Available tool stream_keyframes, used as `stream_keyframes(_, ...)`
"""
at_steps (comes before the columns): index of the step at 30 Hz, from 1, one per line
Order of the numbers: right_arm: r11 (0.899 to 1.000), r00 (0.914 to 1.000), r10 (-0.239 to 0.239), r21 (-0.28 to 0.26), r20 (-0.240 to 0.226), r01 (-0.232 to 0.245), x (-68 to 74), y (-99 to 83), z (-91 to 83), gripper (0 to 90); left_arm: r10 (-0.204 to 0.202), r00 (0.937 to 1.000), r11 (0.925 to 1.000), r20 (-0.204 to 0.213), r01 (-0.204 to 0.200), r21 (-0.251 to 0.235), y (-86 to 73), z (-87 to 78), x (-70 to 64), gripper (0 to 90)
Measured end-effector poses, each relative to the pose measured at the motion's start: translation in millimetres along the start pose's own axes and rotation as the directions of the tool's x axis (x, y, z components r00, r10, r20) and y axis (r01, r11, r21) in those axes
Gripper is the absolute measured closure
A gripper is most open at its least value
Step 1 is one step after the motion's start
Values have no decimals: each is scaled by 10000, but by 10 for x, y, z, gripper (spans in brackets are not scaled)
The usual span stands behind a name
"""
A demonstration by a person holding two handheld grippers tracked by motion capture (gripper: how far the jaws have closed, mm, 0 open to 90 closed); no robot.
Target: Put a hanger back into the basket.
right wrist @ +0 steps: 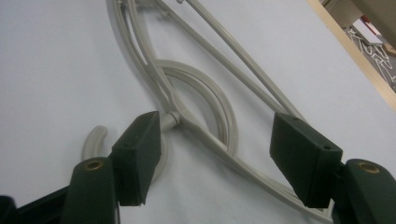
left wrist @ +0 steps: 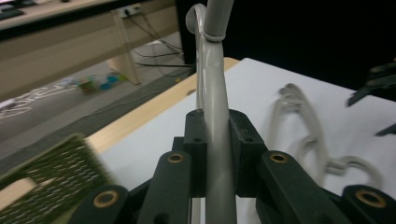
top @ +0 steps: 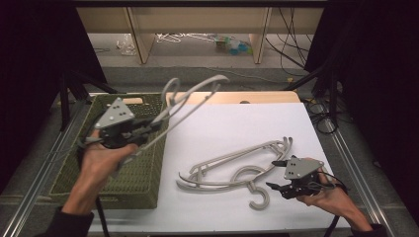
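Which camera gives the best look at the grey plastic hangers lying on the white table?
The high view: it shows the grey plastic hangers lying whole on the white table, beside the open right tongs. The right gripper view shows only their middle, close up. The left gripper view shows them blurred.

- The high view hangs above my side of the table (top: 237, 128), facing forward and down, far enough back to take in the floor beyond.
- My left gripper (left wrist: 215, 135) carries a camera looking along its jaws, close up, out across the white sheet (left wrist: 261, 88) toward the far floor.
- My right gripper (right wrist: 219, 154) carries one tilted steeply down, very near the sheet.
- All three views share the hangers lying on the sheet (top: 232, 170).
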State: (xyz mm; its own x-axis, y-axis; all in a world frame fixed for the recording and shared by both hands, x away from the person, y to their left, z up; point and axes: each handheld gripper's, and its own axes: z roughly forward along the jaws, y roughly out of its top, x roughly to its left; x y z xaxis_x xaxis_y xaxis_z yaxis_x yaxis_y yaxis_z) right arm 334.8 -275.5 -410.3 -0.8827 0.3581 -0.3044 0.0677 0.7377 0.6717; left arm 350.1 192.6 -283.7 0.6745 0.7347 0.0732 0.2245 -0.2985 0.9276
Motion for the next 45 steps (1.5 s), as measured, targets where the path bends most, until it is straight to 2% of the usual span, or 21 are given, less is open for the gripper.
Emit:
stream_keyframes(2, 9999, 9998, 151, -52, -106, -151, -5, -11, 1, 341, -168, 9990, 9999, -405, 167, -34, -85, -106, 186, 789)
stream_keyframes(4, 9998, 9998, 184, -92, 0, -184, -12, -24, 9, 335, -370, 9984, 9992, -420, 363, -187, -144, -159, 293, 789)
stream_keyframes(5, 9998, 9998, 187, -88, -21, -187, -13, -29, 11, 332, -327, 9980, 9990, -546, 309, -319, -181, -191, 374, 789)
stream_keyframes(7, 9997, 9997, 226, -82, -50, -227, -15, -39, 18, 329, -565, 9961, 9979, -678, 541, -359, -276, -253, 505, 789)
stream_keyframes(8, 9996, 9996, 275, -54, -57, -275, -13, -44, 20, 328, -567, 9941, 9981, -929, 540, -309, -317, -282, 571, 789)
stream_keyframes(11, 9997, 9997, 220, -45, -74, -220, -7, -49, 24, 325, -669, 9901, 9977, -1231, 652, -174, -453, -351, 716, 789)
stream_keyframes(17, 9998, 9998, 203, 31, -75, -203, -4, -56, 40, 322, -995, 9845, 9948, -1445, 1015, 67, -744, -456, 933, 789)
stream_keyframes(20, 9998, 9998, 148, 102, -104, -146, -2, -60, 51, 322, -1085, 9851, 9939, -1338, 1104, 75, -833, -492, 980, 789)
stream_keyframes(23, 9999, 9998, 126, 120, -142, -124, 8, -48, 54, 322, -835, 9881, 9955, -1289, 886, 345, -894, -499, 1009, 789)
stream_keyframes(31, 9999, 9999, 76, 130, -106, -75, 1, -62, 55, 322, -999, 9842, 9912, -1462, 1113, 722, -1075, -539, 1142, 789)
stream_keyframes(34, 9999, 9999, 88, 148, -139, -86, 0, -65, 59, 322, -1223, 9811, 9872, -1499, 1359, 837, -1155, -550, 1150, 789)
stream_keyframes(36, 9999, 9999, 24, 170, -125, -22, 4, -64, 61, 322, -1120, 9833, 9869, -1437, 1270, 991, -1203, -547, 1164, 789)
stream_keyframes(40, 9998, 9999, 25, 178, -149, -23, 5, -64, 69, 322, -1431, 9799, 9797, -1392, 1602, 1207, -1280, -506, 1200, 789)
stream_keyframes(42, 9998, 9999, 25, 197, -167, -22, 4, -65, 73, 321, -1499, 9799, 9766, -1316, 1675, 1350, -1287, -470, 1207, 788)
stream_keyframes(43, 9998, 9998, 32, 204, -181, -28, 4, -67, 74, 322, -1409, 9825, 9766, -1219, 1581, 1456, -1290, -444, 1216, 788)
stream_keyframes(44, 9997, 9998, 26, 225, -184, -21, 4, -69, 76, 321, -1500, 9808, 9723, -1246, 1692, 1612, -1293, -417, 1200, 787)
stream_keyframes(45, 9996, 9999, -11, 270, -171, 16, 5, -71, 79, 321, -1346, 9840, 9718, -1166, 1540, 1785, -1294, -385, 1200, 786)
